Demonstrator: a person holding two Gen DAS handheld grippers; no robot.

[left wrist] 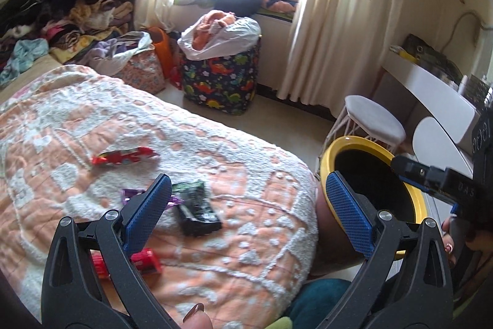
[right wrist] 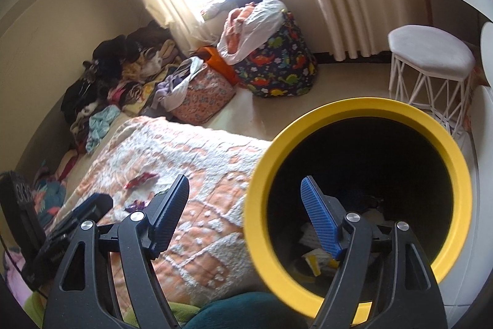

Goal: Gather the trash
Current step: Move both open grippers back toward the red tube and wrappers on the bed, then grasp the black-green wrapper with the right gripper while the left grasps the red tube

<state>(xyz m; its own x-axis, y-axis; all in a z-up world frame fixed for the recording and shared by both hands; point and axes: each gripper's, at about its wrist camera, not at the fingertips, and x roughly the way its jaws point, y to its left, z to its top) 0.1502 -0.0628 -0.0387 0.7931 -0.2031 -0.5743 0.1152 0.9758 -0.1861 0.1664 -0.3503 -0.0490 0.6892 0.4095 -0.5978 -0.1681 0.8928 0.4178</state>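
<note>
Several wrappers lie on the orange-and-white bedspread (left wrist: 215, 150): a long red one (left wrist: 123, 158), a dark green-black one (left wrist: 197, 207), a small purple one (left wrist: 132, 194) and a red one (left wrist: 144, 261) under my left finger. My left gripper (left wrist: 246, 205) is open and empty above them. A yellow-rimmed black bin (right wrist: 357, 199) stands beside the bed, with paper scraps (right wrist: 314, 258) inside. My right gripper (right wrist: 246, 221) is open and empty, its right finger over the bin mouth. The bin also shows in the left wrist view (left wrist: 369, 174).
A white stool (right wrist: 431, 54) and a white desk (left wrist: 431, 82) stand right of the bin. A dinosaur-print bag (left wrist: 218, 76), a pink bag (left wrist: 141, 70) and piled clothes (left wrist: 61, 11) sit past the bed by the curtained window.
</note>
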